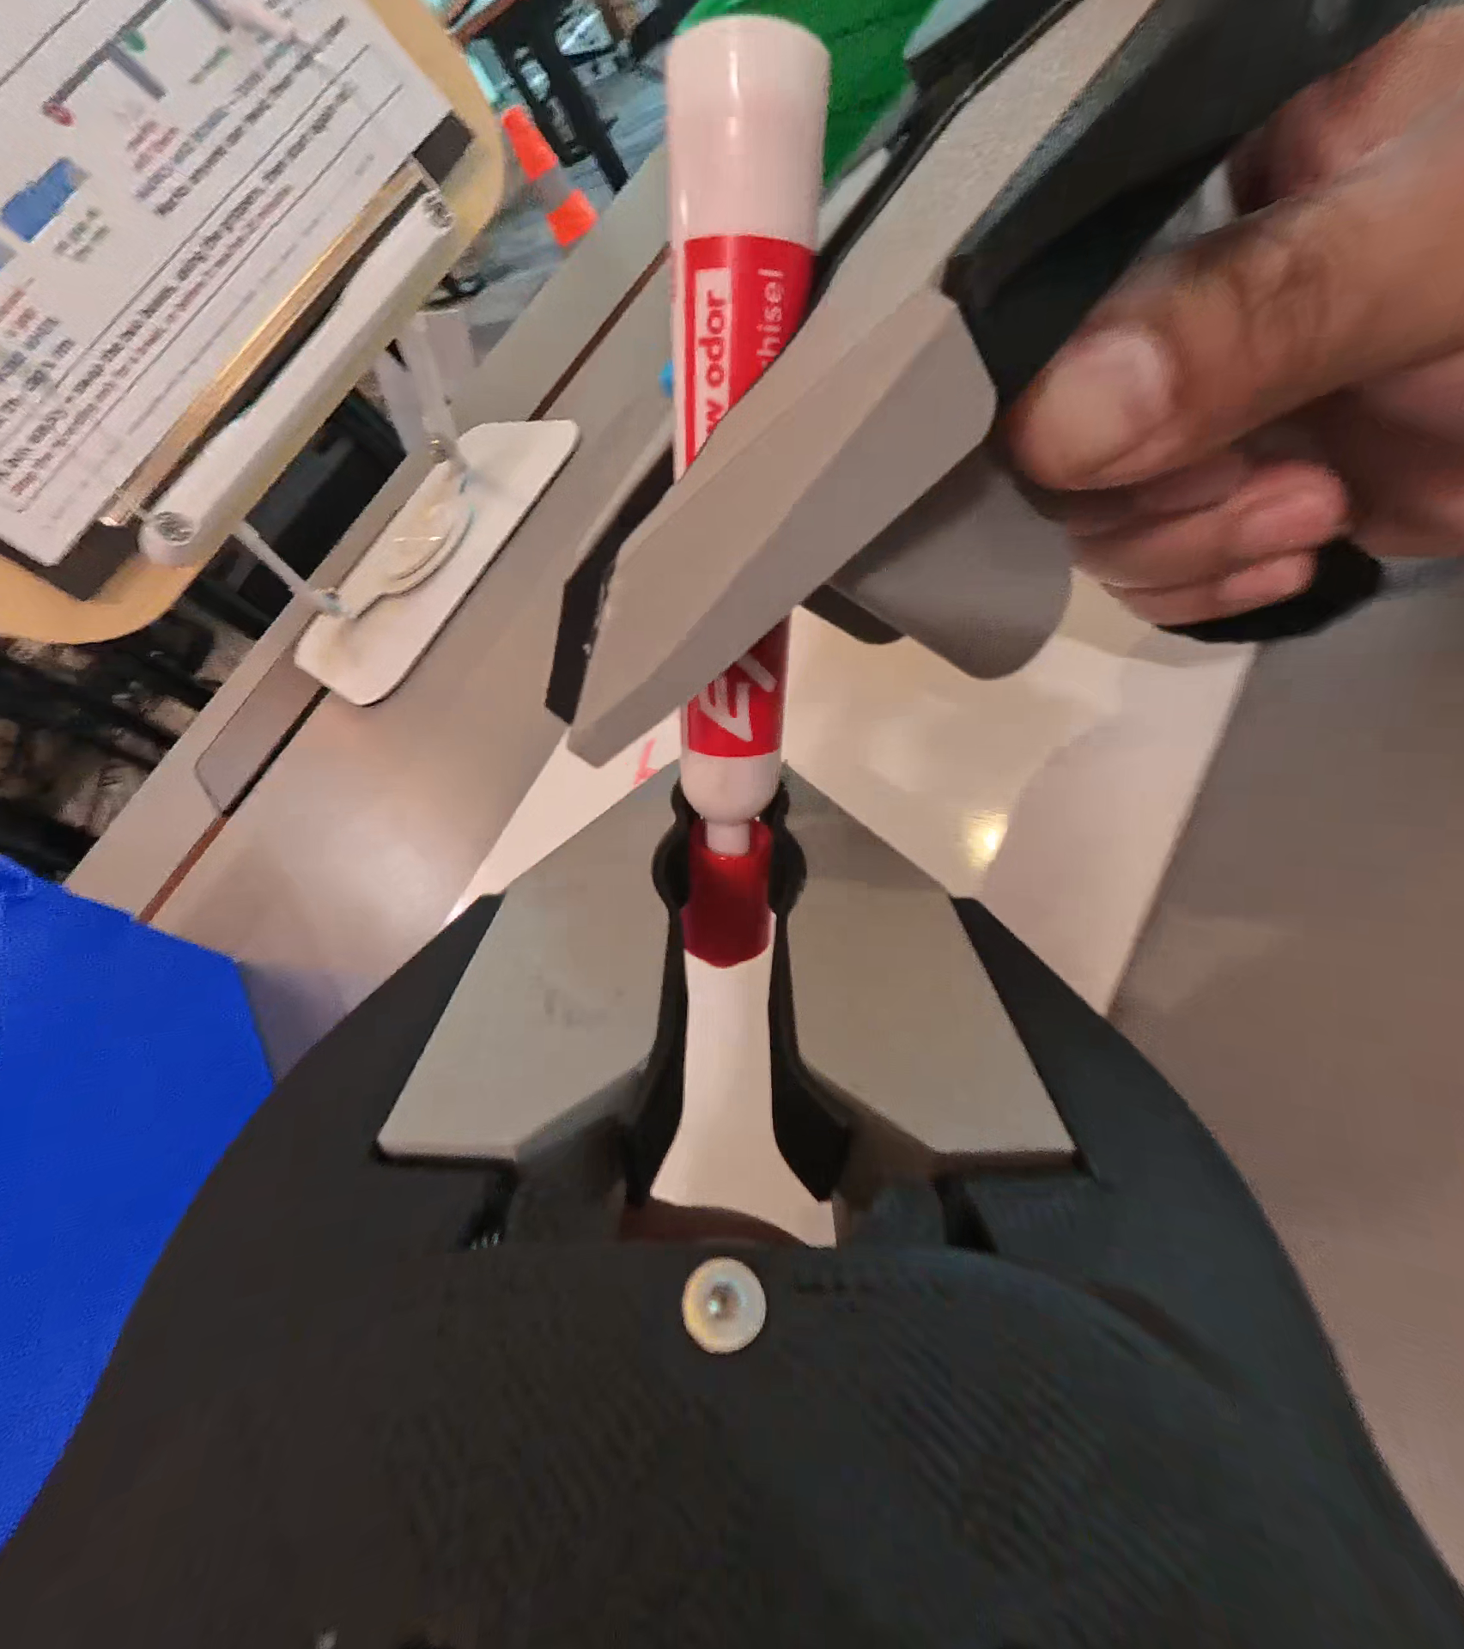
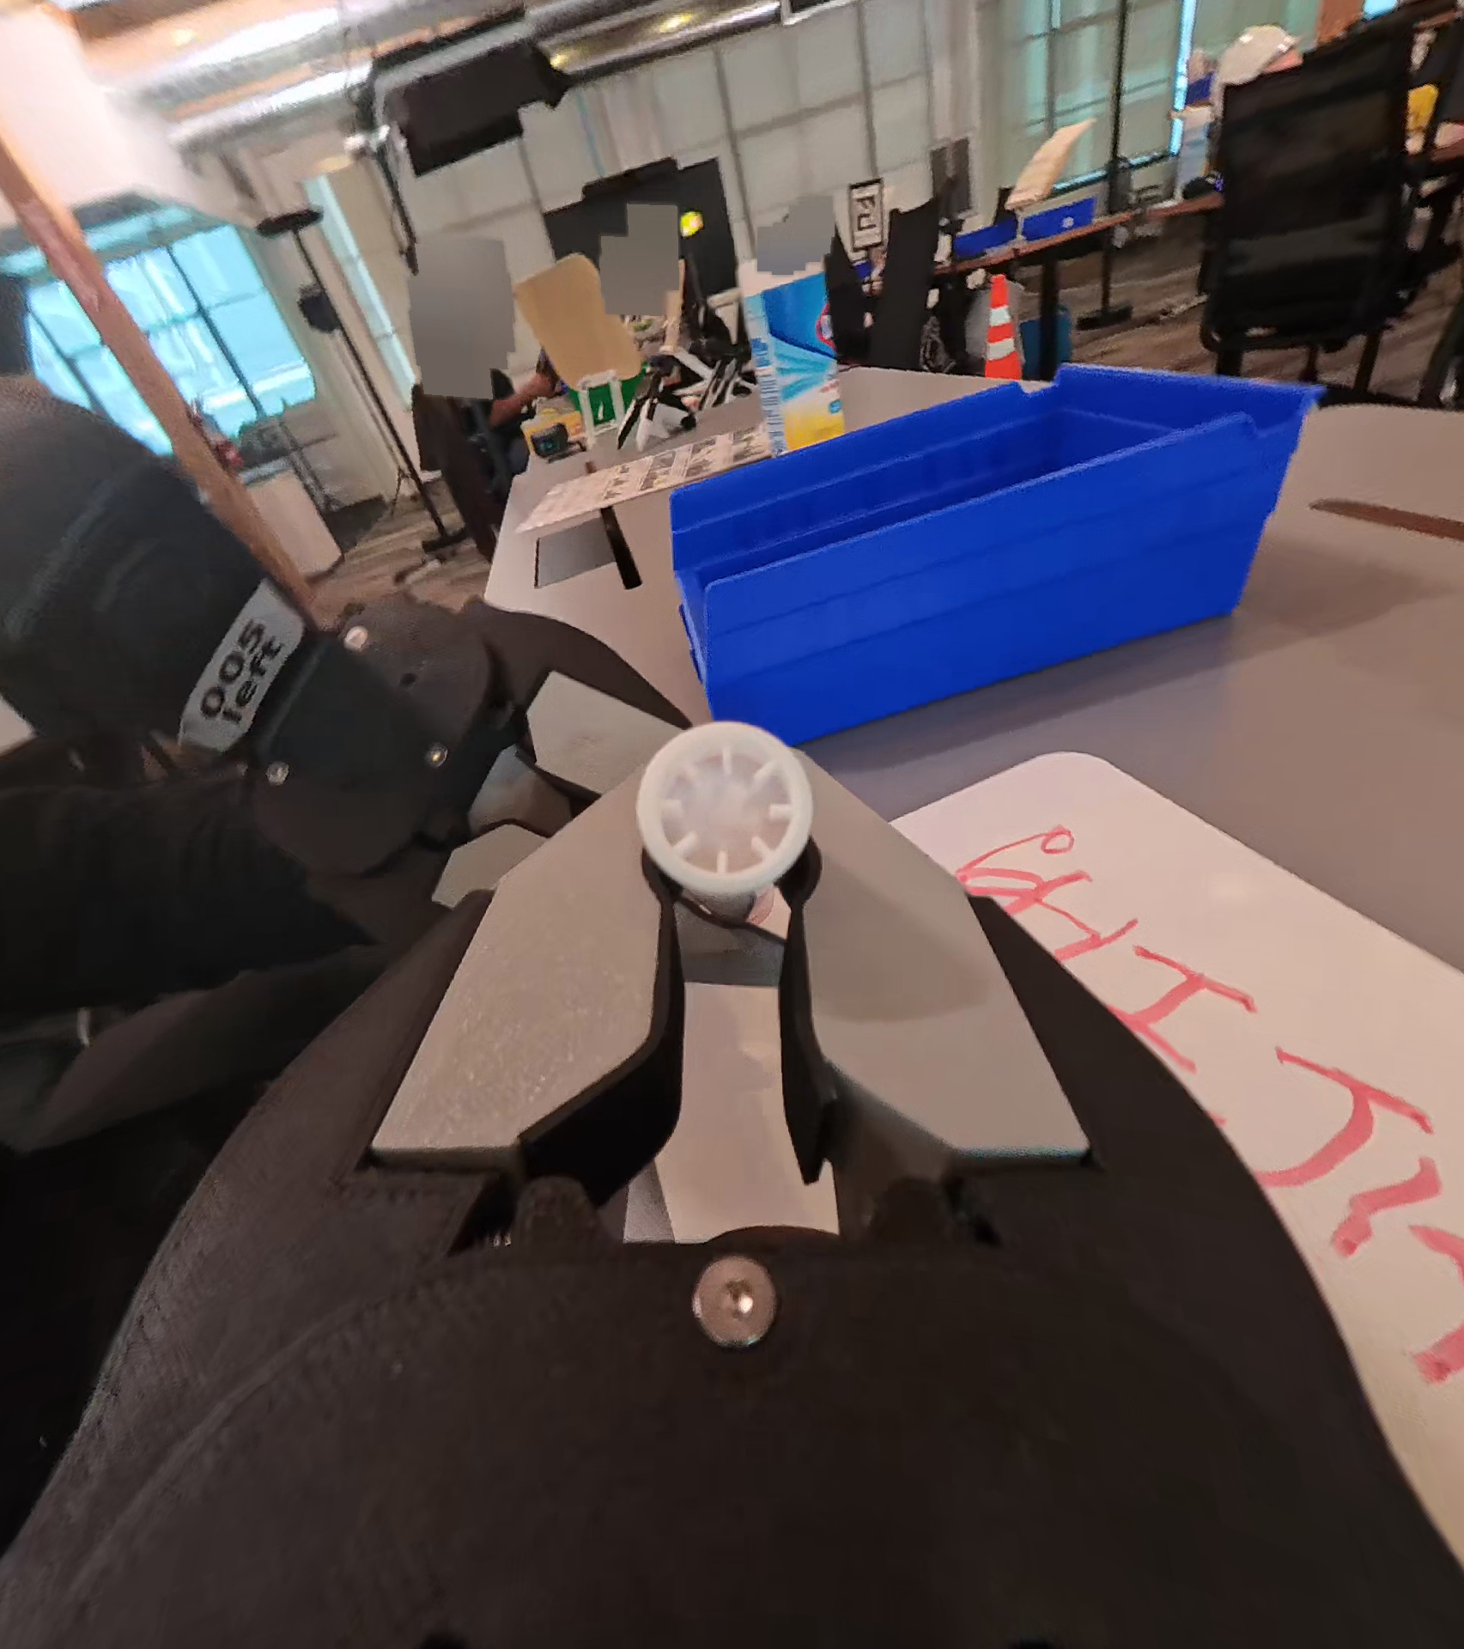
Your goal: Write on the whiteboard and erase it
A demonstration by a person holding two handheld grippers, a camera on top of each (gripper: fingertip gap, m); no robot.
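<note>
A white marker (image 1: 741, 294) with a red label stands upright in the left wrist view, its narrow nose in the mouth of its red cap (image 1: 726, 901). My left gripper (image 1: 728, 857) is shut on the red cap. My right gripper (image 1: 666, 625), held by a hand, comes in from the right and is shut on the marker's barrel. In the right wrist view I see the marker's white rear end (image 2: 723, 816) between the right gripper's (image 2: 723, 879) fingertips, with the left gripper (image 2: 478, 803) close at the left. The whiteboard (image 2: 1299, 910) bears red writing and lies flat at the right.
A blue plastic bin (image 2: 960, 571) stands on the grey table (image 2: 1379, 696) behind the whiteboard; it also shows in the left wrist view (image 1: 59, 1160). A printed sheet on a white stand (image 1: 130, 294) stands at the table's far left. An orange cone (image 2: 1003, 330) is on the floor beyond. The tips of one gripper are about 6 centimetres away from the tips of the other.
</note>
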